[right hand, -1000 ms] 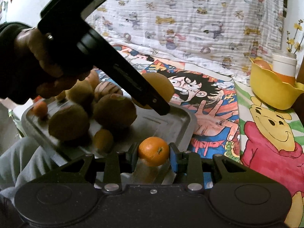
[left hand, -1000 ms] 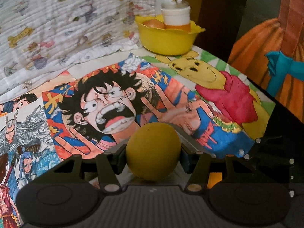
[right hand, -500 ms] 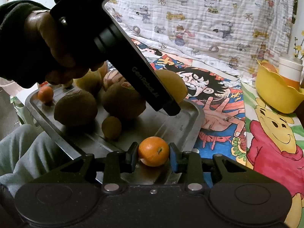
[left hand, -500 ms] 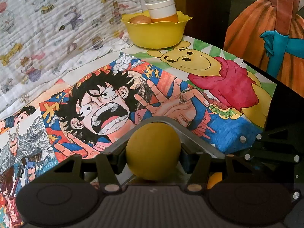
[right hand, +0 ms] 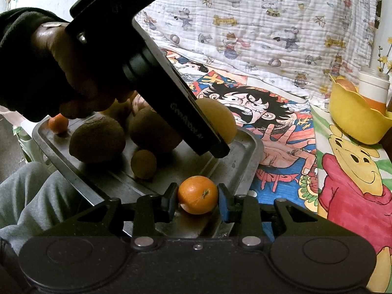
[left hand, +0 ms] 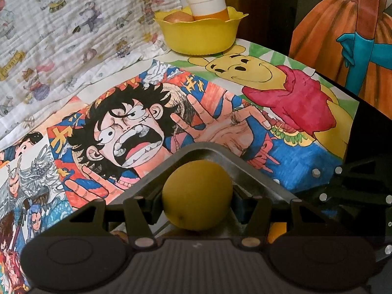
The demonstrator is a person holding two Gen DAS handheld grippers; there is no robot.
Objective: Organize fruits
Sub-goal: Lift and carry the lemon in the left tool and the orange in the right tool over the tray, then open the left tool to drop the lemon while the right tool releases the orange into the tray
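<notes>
My left gripper (left hand: 197, 205) is shut on a round yellow fruit (left hand: 197, 194), held above the far corner of a metal tray (left hand: 257, 171). From the right wrist view that same gripper (right hand: 220, 134) and yellow fruit (right hand: 220, 117) hang over the tray (right hand: 245, 161), with a person's hand (right hand: 61, 68) on the handle. My right gripper (right hand: 198, 199) is shut on a small orange (right hand: 198, 194) at the tray's near edge. Brown kiwi-like fruits (right hand: 98, 140) and another small orange (right hand: 58, 123) lie in the tray. A yellow bowl (left hand: 198, 34) stands at the far side of the table.
The yellow bowl (right hand: 355, 120) holds an orange fruit (left hand: 178, 17) and a white cup (left hand: 207, 1). Cartoon drawings (left hand: 137, 127) cover the table and a printed cloth (left hand: 61, 24) hangs behind. A person's grey trouser leg (right hand: 29, 196) lies left of the tray.
The left wrist has rolled a little, so the bowl has slid across its view and the tray corner shows under the yellow fruit. The right gripper keeps still on the orange.
</notes>
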